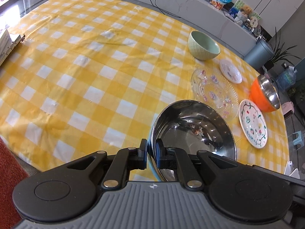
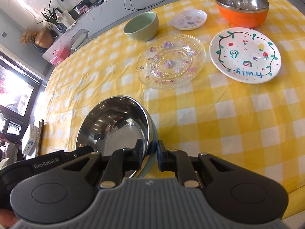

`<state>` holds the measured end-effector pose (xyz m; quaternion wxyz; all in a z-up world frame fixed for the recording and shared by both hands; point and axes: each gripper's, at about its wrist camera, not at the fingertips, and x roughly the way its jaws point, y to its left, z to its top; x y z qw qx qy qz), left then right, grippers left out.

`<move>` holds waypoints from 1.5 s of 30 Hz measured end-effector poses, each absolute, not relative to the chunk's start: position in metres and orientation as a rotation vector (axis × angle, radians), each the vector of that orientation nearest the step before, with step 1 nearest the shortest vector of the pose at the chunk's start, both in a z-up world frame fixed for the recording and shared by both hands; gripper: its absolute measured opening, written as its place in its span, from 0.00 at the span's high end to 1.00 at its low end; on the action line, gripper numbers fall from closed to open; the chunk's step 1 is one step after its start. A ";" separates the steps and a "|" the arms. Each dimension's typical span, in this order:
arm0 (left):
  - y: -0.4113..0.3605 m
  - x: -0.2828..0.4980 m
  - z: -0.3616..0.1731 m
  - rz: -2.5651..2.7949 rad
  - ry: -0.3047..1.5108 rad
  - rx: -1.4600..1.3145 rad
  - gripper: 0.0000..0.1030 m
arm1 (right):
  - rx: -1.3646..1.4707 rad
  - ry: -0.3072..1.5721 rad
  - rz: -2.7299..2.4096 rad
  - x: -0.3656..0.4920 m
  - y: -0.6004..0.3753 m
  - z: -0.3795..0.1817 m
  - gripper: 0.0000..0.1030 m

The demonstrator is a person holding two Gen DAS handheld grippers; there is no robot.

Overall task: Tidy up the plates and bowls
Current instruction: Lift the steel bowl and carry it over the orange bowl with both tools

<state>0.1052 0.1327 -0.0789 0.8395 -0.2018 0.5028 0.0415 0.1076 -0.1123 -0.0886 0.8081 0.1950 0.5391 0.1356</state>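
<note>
A steel-lined bowl with a pale blue outside (image 1: 192, 133) (image 2: 114, 126) is held by both grippers above the yellow checked table. My left gripper (image 1: 151, 152) is shut on its near rim, one finger inside, one outside. My right gripper (image 2: 149, 154) is shut on the opposite rim. Beyond stand a clear glass plate (image 1: 213, 93) (image 2: 171, 61), a white fruit-painted plate (image 1: 252, 123) (image 2: 245, 54), a green bowl (image 1: 204, 44) (image 2: 142, 25), a small white dish (image 1: 230, 71) (image 2: 188, 19) and an orange steel-lined bowl (image 1: 266, 95) (image 2: 242, 7).
The yellow checked cloth (image 1: 85, 66) covers the table. A binder and box (image 1: 7, 43) lie at its left edge. A white counter (image 1: 209, 9) with clutter runs behind the table; a grey bin (image 1: 257, 53) and stools stand on the floor at right.
</note>
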 end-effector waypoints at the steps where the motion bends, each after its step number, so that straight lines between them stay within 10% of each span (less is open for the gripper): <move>1: 0.133 0.105 -0.080 0.090 1.067 -0.428 0.91 | 0.415 1.156 0.290 0.108 -0.112 -0.090 0.87; 16: 0.129 0.105 -0.087 0.091 1.091 -0.360 0.88 | 0.404 1.203 0.304 0.109 -0.107 -0.096 0.82; 20: 0.133 0.104 -0.083 0.119 1.070 -0.362 0.71 | 0.341 1.165 0.288 0.108 -0.103 -0.089 0.66; 30: 0.113 0.090 -0.031 0.121 0.899 -0.210 0.50 | 0.329 1.083 0.274 0.098 -0.114 -0.063 0.61; 45: 0.023 0.138 0.025 -0.196 0.836 -0.223 0.51 | 0.395 0.830 0.064 0.112 -0.221 0.004 0.49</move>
